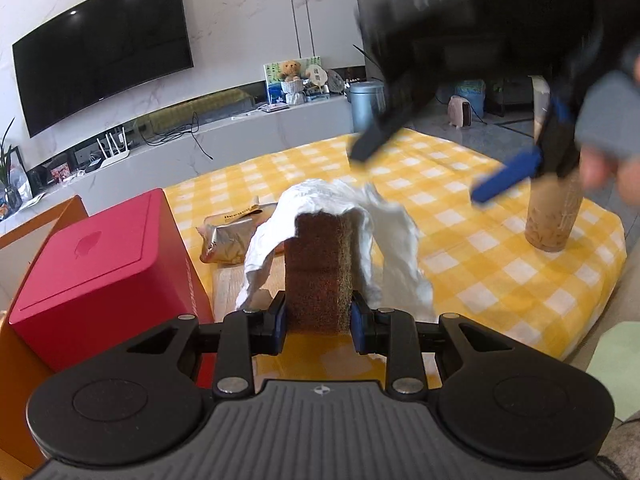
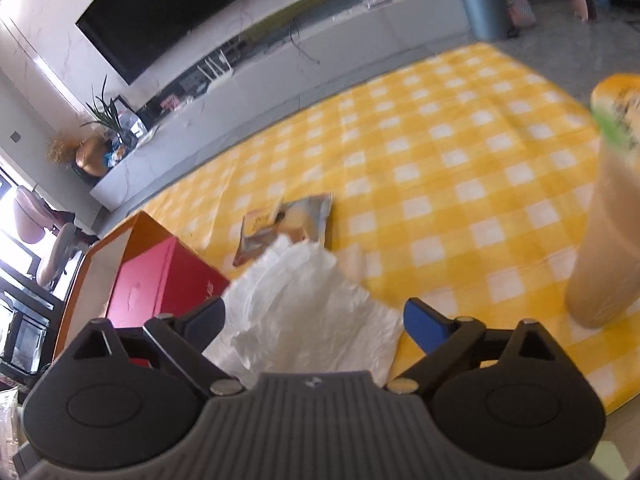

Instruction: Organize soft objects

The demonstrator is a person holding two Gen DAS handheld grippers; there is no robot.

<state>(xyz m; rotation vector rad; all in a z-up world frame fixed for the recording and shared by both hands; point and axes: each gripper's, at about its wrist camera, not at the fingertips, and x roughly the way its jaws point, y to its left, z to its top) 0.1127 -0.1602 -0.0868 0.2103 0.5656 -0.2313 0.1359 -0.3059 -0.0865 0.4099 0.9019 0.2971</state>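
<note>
A brown scouring sponge stands upright in my left gripper, which is shut on its lower sides. A crumpled white tissue drapes over the sponge's top and hangs down both sides. My right gripper hovers blurred above and to the right of the sponge, its blue-padded fingers spread wide and empty. In the right wrist view the tissue lies just below the open right gripper, and no pad presses on it. The sponge is hidden there under the tissue.
A red lidded box sits at the left inside an orange container. A foil snack packet lies behind the sponge on the yellow checked tablecloth. A tall milky drink cup stands at the right.
</note>
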